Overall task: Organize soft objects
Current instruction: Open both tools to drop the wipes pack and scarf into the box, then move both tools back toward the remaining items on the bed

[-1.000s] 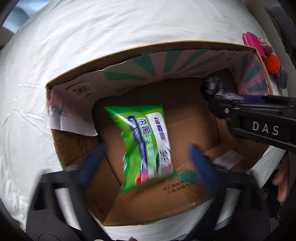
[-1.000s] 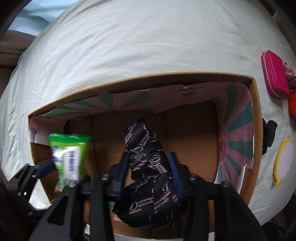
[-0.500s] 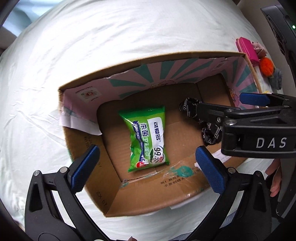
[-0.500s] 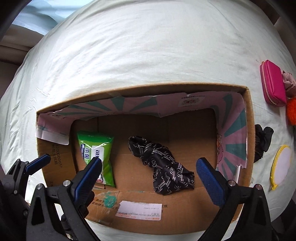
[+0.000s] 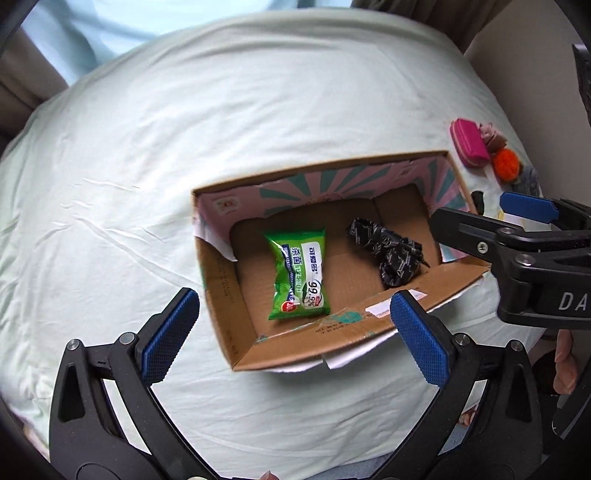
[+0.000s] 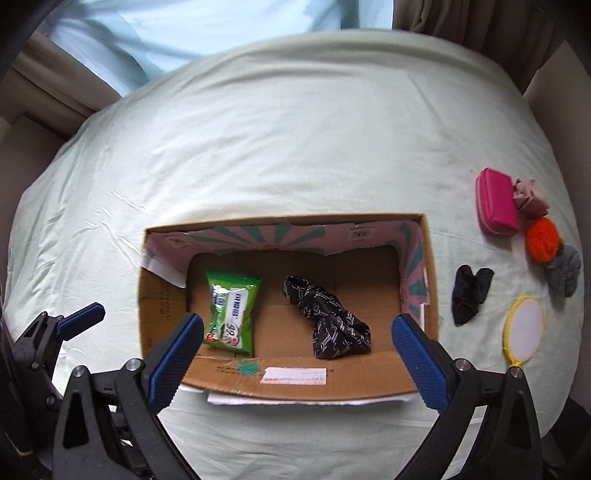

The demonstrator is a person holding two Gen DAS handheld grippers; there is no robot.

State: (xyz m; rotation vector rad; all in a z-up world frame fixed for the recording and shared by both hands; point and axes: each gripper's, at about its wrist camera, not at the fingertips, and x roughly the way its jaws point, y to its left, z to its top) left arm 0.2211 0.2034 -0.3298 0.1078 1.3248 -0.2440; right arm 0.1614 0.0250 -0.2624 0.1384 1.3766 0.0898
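Observation:
An open cardboard box (image 6: 430, 266) (image 5: 236, 306) sits on a pale green bedsheet. Inside lie a green wet-wipes pack (image 6: 232, 314) (image 5: 301, 275) on the left and a crumpled black printed cloth (image 6: 330, 325) (image 5: 391, 253) on the right. My left gripper (image 5: 293, 338) is open and empty, held above the box's near edge. My right gripper (image 6: 295, 358) is open and empty, also above the near edge. To the box's right lie a black cloth (image 6: 470, 293), a pink pouch (image 6: 495, 206), a pink fabric piece (image 6: 530, 197), an orange pom-pom (image 6: 542, 240) and a grey knit item (image 6: 565, 271).
A yellow-rimmed round mirror (image 6: 524, 330) lies at the right by the soft items. Curtains (image 6: 461, 26) hang behind the bed. The sheet (image 6: 295, 129) stretches wide beyond the box. The right gripper's body (image 5: 535, 254) shows at the right of the left wrist view.
Both grippers let go of their loads: the wipes pack and black cloth now lie in the box. Both grippers opened and pulled back and up from the box.

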